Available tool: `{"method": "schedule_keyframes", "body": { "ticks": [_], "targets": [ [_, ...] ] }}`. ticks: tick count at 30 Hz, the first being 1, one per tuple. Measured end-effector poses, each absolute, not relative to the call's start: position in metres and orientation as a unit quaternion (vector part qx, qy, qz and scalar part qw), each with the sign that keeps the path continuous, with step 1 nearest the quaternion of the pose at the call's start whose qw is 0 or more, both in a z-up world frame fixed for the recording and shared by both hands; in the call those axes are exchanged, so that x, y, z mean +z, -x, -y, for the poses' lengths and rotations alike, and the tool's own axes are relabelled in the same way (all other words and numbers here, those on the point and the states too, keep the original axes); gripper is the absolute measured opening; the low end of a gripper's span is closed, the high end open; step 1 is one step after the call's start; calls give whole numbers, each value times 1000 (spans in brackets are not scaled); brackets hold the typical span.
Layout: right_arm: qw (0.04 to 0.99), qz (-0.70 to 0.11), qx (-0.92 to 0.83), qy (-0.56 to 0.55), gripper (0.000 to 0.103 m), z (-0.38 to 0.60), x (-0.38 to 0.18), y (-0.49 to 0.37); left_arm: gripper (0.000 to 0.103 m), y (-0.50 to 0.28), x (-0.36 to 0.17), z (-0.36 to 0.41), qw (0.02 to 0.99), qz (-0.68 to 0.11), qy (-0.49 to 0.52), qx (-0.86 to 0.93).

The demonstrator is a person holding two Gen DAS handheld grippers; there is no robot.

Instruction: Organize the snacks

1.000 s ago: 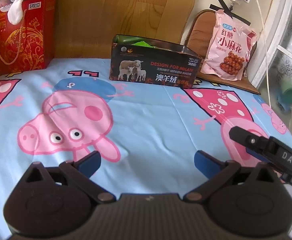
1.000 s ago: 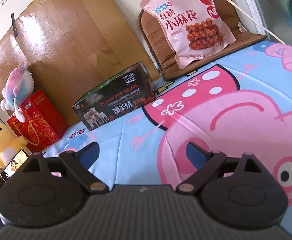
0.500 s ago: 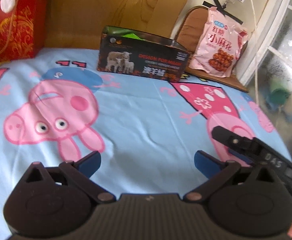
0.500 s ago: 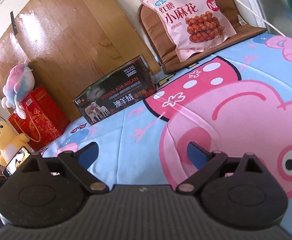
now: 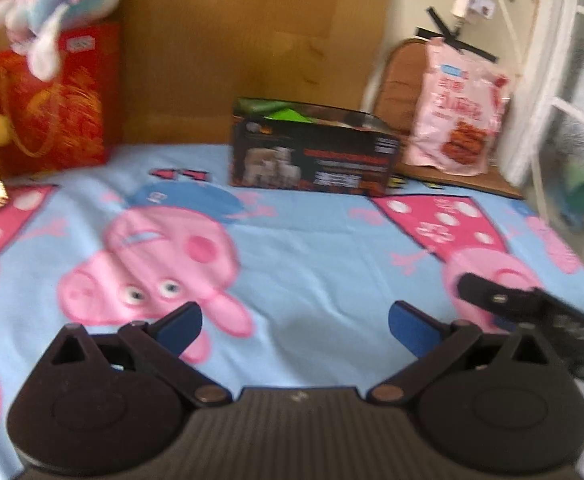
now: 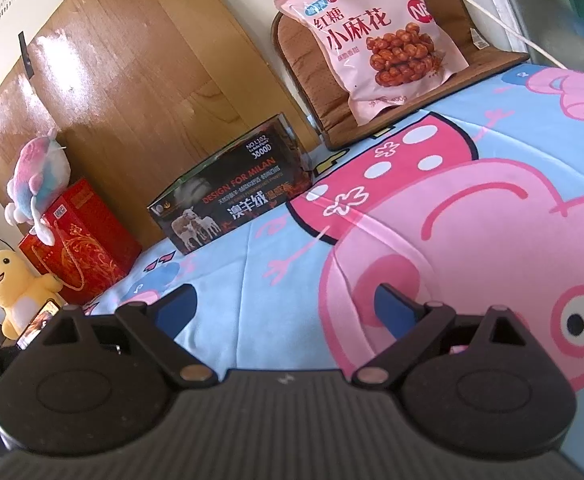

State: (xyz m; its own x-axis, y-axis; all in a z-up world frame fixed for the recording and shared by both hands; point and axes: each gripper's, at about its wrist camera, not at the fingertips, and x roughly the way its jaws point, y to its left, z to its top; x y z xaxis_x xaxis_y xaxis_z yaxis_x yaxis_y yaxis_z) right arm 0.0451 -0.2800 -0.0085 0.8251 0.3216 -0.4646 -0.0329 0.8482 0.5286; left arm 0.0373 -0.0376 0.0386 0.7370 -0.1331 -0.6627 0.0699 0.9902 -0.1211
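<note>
A pink snack bag leans upright on a brown cushion at the back right of the bed. A dark open-topped box with something green inside stands at the back middle. My left gripper is open and empty, low over the cartoon sheet. My right gripper is open and empty, also low over the sheet; its dark body shows at the right of the left wrist view. Both are well short of the box and bag.
A red gift bag with a plush toy on top stands at the back left. A yellow plush sits beside it. A wooden board backs the bed. A window and a hanging cable are at the right.
The left wrist view has swung left and tilted, now blurred with motion; the red bag and plush are back in frame. The right gripper has edged slightly forward. Both stay open.
</note>
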Motion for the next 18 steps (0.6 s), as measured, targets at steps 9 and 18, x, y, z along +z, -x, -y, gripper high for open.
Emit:
{"method": "schedule_keyframes", "body": {
  "ticks": [9, 18],
  "targets": [
    [926, -272, 102, -241, 97, 271, -7, -41, 103, -50, 20, 4, 881, -424, 189, -87],
    [925, -273, 101, -246, 97, 274, -7, -41, 103, -48, 17, 2, 880, -430, 188, -74]
  ]
}}
